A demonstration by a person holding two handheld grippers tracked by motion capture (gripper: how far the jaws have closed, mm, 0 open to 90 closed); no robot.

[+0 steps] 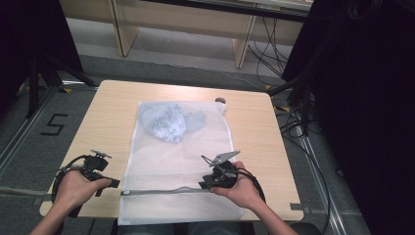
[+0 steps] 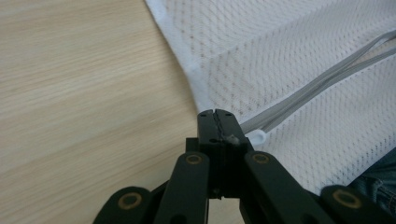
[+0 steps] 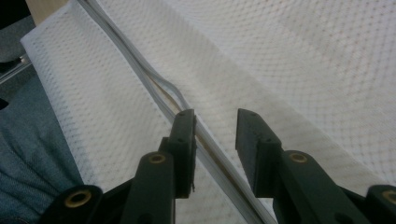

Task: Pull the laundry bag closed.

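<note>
A white mesh bag (image 1: 166,161) lies flat on the wooden table (image 1: 105,115), with pale blue clothing (image 1: 169,122) inside its far end. A grey zipper (image 1: 161,191) crosses the bag near the table's front edge. My left gripper (image 1: 115,183) sits at the zipper's left end; in the left gripper view its jaws (image 2: 217,114) are pressed together where the bag's white seam (image 2: 187,70) runs into them. My right gripper (image 1: 203,185) rests over the zipper's right part, open, with the zipper (image 3: 135,56) passing between the fingers (image 3: 215,116).
A small round grey object (image 1: 220,101) sits by the bag's far right corner. The bag's front hem hangs over the table edge onto the person's jeans (image 3: 28,154). Bare wood lies left and right of the bag. Cables and black stands surround the table.
</note>
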